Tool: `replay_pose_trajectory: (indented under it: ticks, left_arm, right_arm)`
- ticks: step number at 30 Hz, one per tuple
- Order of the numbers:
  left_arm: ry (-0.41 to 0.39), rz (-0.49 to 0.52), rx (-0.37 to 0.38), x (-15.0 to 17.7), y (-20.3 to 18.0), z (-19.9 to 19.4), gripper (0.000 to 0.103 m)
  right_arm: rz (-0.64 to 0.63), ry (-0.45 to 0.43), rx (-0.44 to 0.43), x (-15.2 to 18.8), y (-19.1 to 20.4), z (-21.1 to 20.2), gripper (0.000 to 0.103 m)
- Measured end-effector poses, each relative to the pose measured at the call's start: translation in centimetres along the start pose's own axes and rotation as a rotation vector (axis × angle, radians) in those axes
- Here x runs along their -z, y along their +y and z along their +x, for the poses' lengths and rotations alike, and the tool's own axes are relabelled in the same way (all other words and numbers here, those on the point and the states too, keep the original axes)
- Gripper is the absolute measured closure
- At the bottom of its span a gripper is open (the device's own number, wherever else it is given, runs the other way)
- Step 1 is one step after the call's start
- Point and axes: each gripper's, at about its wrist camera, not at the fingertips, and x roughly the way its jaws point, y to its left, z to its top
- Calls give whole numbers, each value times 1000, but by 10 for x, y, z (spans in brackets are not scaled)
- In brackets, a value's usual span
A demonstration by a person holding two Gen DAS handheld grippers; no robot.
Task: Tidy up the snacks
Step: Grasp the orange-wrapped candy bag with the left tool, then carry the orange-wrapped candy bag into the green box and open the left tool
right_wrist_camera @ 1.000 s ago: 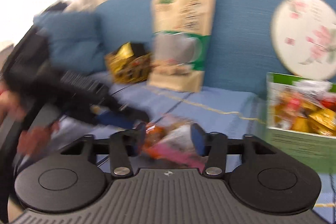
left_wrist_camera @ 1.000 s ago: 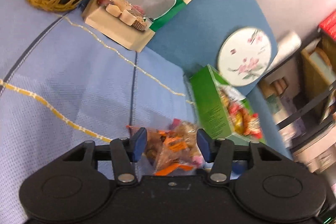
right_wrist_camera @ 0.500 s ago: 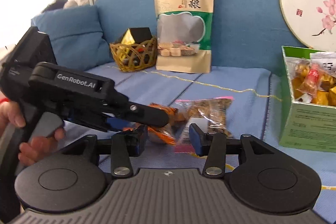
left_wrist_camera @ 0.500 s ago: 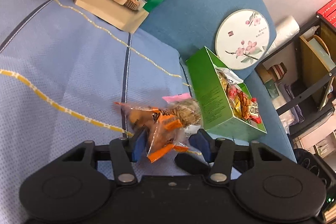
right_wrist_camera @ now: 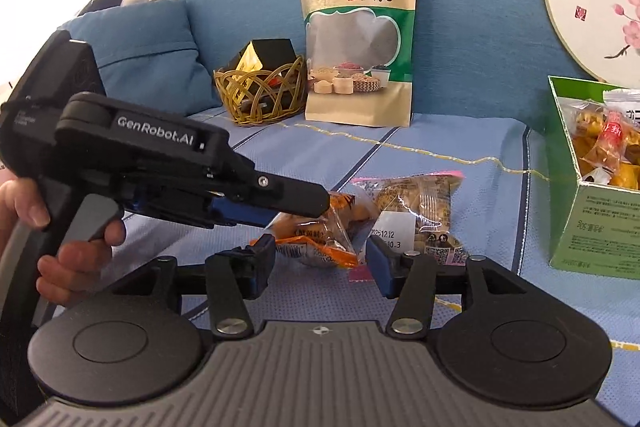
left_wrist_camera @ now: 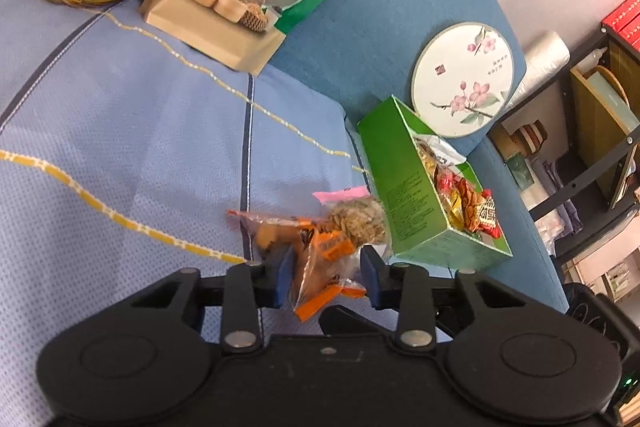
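Sofa [left_wrist_camera: 120, 131], seat, near right edge: orange packet [left_wrist_camera: 316, 263], grasped by left gripper [left_wrist_camera: 326, 277] just closing on it. Right gripper [right_wrist_camera: 320, 263] just opening, released. Pink packet [right_wrist_camera: 420, 215] beside green box [right_wrist_camera: 592, 227].

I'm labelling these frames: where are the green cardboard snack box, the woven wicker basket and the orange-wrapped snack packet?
green cardboard snack box [left_wrist_camera: 404, 195], left wrist view, side wall.
woven wicker basket [right_wrist_camera: 260, 95], right wrist view, front weave.
orange-wrapped snack packet [left_wrist_camera: 320, 263], left wrist view, wrapper middle.

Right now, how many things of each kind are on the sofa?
Loose snack packets: 2 (orange, pink-edged)
Green box: 1
Basket: 1
Grain pouch: 1
Round fan: 1
Cushion: 1
Total: 7
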Motion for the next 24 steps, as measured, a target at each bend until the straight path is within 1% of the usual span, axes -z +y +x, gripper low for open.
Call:
replay_pose_trajectory:
  ticks: [2,4,5,7,9,11,13,15,18,20,23,24]
  left_arm:
    - [8,-6,3,0,2,1,58]
    - [9,-25,13,-1,4,0,57]
    - [8,-38,24,-1,5,-2,56]
    - [2,-52,38,-3,6,-4,56]
    - [-3,-51,40,-4,6,-5,58]
    - [-10,-42,30,-5,5,-6,58]
    - [-9,-30,21,-5,6,-6,62]
    - [-5,-29,18,-6,7,-5,67]
    - [-4,-18,13,-7,7,-6,67]
    - [-5,-11,2,-7,8,-5,67]
    - [20,-32,-3,-5,14,2,67]
    - [32,-39,-2,-4,16,5,64]
  right_arm:
    - [-10,24,-13,-1,3,3,20]
    - [-33,28,-12,-2,5,3,20]
    - [-47,23,-11,-3,7,2,20]
    - [-55,1,-11,-6,8,1,18]
    - [-68,-11,-13,-10,9,4,18]
    - [-87,25,-14,-12,11,12,18]
    - [-100,55,-25,-13,13,18,18]
    - [-110,58,-27,-13,14,18,17]
    - [-142,71,-36,-14,15,19,16]
    - [-149,93,-61,-19,12,22,11]
    - [-126,101,-69,-21,7,27,11]
    - [-112,100,-63,-19,6,28,11]
